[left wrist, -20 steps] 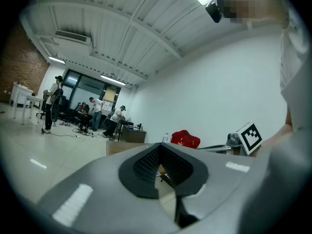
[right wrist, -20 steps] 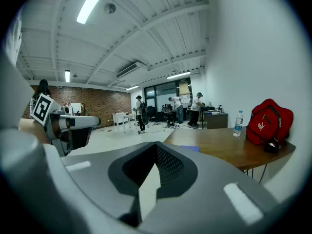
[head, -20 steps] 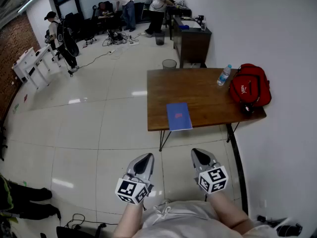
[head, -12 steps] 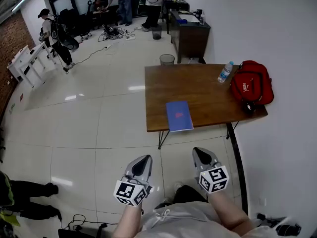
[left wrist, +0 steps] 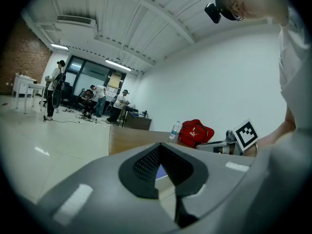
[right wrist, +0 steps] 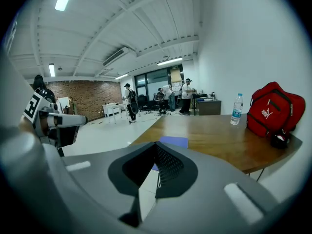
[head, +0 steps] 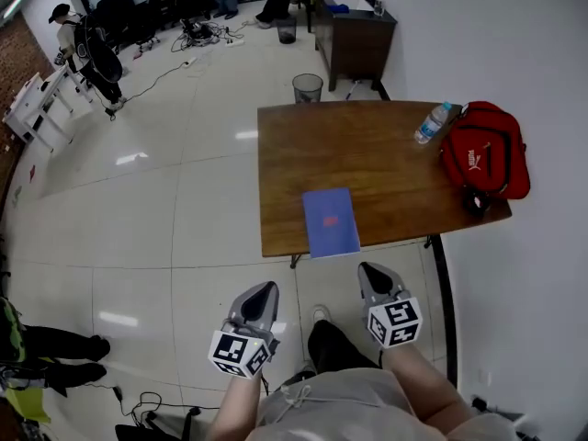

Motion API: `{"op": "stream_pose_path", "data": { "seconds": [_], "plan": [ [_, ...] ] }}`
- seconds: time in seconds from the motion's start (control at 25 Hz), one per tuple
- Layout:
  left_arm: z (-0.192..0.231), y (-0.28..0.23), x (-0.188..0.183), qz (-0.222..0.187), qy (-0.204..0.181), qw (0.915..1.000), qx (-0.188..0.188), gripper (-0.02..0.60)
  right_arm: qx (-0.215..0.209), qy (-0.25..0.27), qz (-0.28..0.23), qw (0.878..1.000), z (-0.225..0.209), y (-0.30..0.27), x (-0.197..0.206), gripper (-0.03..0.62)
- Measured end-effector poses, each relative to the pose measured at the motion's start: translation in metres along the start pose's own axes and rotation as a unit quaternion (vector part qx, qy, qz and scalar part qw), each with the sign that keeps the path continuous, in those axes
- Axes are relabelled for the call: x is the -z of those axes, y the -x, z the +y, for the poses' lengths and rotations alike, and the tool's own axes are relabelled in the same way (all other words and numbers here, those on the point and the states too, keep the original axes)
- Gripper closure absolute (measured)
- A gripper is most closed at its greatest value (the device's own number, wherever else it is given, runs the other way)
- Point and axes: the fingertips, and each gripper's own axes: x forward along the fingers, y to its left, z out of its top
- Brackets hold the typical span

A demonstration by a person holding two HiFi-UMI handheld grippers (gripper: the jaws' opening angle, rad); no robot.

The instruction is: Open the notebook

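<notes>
- The notebook (head: 331, 221) lies closed and flat at the near edge of the wooden table (head: 377, 154). It has a blue cover, and its near end sits at or just over that edge.
- It is well apart from both grippers, farther out than their tips and roughly between the lines they point along.
- The left gripper (head: 265, 293) has its jaws pressed together at the tips with nothing between them. In the left gripper view I only see a sliver of the blue cover through the gap below the tips.
- The right gripper (head: 369, 273) is the same, tips together and nothing pinched. Its own view looks along the tabletop, with the notebook ahead.
- I hold both grippers low, close in front of my body and side by side over the floor. They point toward the table, and each marker cube faces up.
- My forearms run back to the near edge of the head view, with one dark shoe (head: 329, 343) on the tiles between them.
- A red bag (head: 482, 159) sits at the table's right end with a water bottle (head: 430, 124) just left of it. A waste bin (head: 307, 87) stands on the floor beyond the far edge.
- Against 0.8 s ago, the table and notebook sit lower and larger in the head view, so they are nearer to the grippers.
- The shoe is new since then. The grippers keep the same pose and the same closed tips.
</notes>
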Motion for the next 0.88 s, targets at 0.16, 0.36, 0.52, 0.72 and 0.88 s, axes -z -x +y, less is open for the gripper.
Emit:
{"op": "stream_pose_path", "data": {
  "seconds": [0.16, 0.36, 0.52, 0.72, 0.88],
  "plan": [
    [0.018, -0.046, 0.011, 0.023, 0.013, 0.9996, 0.003, 0.575, 0.010, -0.006, 0.038, 0.999, -0.036, -0.043, 0.014, 0.586],
    [0.042, -0.086, 0.037, 0.058, 0.033, 0.9978, -0.002, 0.575, 0.024, -0.028, 0.089, 0.995, -0.068, -0.083, 0.047, 0.586],
    [0.054, -0.106, 0.061, 0.083, 0.049, 0.9953, -0.005, 0.575, 0.023, -0.050, 0.129, 0.990, -0.078, -0.105, 0.081, 0.513],
    [0.060, -0.117, 0.081, 0.108, 0.065, 0.9920, -0.004, 0.575, 0.035, -0.079, 0.153, 0.984, -0.084, -0.113, 0.105, 0.514],
    [0.063, -0.120, 0.089, 0.117, 0.069, 0.9907, 0.001, 0.575, 0.043, -0.099, 0.154, 0.982, -0.083, -0.113, 0.113, 0.511]
  ]
}}
